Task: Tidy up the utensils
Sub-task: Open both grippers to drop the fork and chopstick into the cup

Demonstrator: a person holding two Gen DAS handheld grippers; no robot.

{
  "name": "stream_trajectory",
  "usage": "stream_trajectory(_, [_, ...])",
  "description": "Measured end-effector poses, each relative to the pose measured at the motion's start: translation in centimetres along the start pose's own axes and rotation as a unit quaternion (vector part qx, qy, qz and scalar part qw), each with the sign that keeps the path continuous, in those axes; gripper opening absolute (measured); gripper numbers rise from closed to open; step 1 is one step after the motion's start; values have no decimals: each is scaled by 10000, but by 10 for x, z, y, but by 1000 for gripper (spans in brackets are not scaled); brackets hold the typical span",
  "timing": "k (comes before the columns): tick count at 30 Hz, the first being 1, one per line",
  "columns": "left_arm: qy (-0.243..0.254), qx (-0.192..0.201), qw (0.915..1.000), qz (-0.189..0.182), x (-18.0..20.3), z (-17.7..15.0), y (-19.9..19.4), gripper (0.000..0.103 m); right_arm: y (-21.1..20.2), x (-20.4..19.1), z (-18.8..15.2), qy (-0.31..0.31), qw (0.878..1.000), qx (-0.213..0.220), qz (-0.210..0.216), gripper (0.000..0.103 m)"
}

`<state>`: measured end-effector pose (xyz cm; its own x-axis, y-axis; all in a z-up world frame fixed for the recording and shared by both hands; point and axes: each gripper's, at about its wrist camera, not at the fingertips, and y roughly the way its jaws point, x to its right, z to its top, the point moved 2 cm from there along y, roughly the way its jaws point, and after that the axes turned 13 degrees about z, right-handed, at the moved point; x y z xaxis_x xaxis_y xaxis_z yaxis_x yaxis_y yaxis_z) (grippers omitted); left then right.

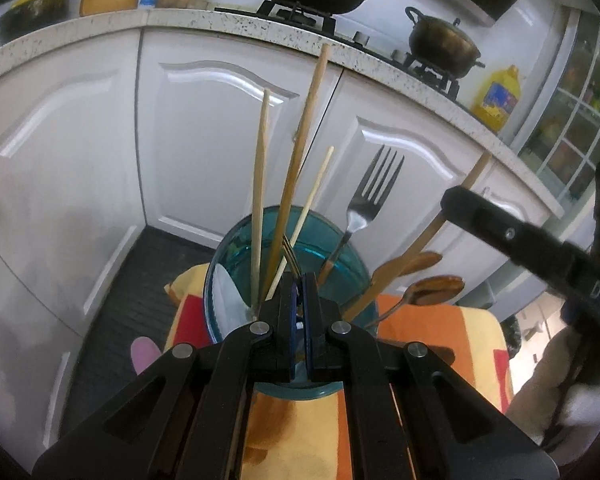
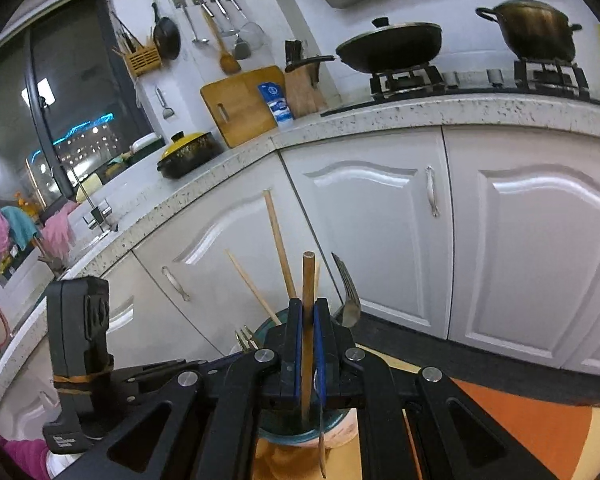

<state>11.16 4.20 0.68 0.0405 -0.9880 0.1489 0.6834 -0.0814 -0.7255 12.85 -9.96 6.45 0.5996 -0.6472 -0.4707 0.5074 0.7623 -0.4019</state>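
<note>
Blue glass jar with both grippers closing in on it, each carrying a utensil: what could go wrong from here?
1. The left gripper, shut on a gold fork, may knock the chopsticks leaning in the blue glass jar.
2. The right gripper grips a wooden stick close to the steel fork; they could collide.
3. The jar sits on a cloth; a push might tip it.

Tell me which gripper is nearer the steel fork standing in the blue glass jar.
Left. The left gripper sits over the jar beside the fork; the right gripper is off to the side.
</note>
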Motion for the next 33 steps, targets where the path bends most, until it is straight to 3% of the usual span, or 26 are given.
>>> stream_trajectory(4, [43, -16, 10000, 65, 3, -3, 1, 1, -2, 6, 0, 120, 9999, -116, -14, 5])
stream_trajectory(8, [30, -121, 9999, 88, 3, -4, 2, 4, -3, 5, -1, 123, 9997, -201, -64, 26])
stream_trajectory(10, [38, -116, 9998, 134, 2, -4, 1, 8, -6, 4, -3, 107, 9997, -200, -64, 27])
stream_trajectory(15, [-22, -61, 9999, 130, 0, -3, -7, 33, -15, 3, -6, 148, 9996, -227, -79, 27])
stream_trajectory(18, [39, 8, 9998, 216, 1, -3, -15, 39, -28, 0, -8, 183, 9997, -148, -74, 27])
stream_trajectory(24, [147, 110, 9988, 458, 3, -8, -29, 40, -50, -12, -18, 112, 9999, -57, -75, 28])
stream_trajectory(33, [229, 158, 9963, 815, 7, -28, -53, 40, -57, -29, -50, -106, 9985, -197, -492, 29])
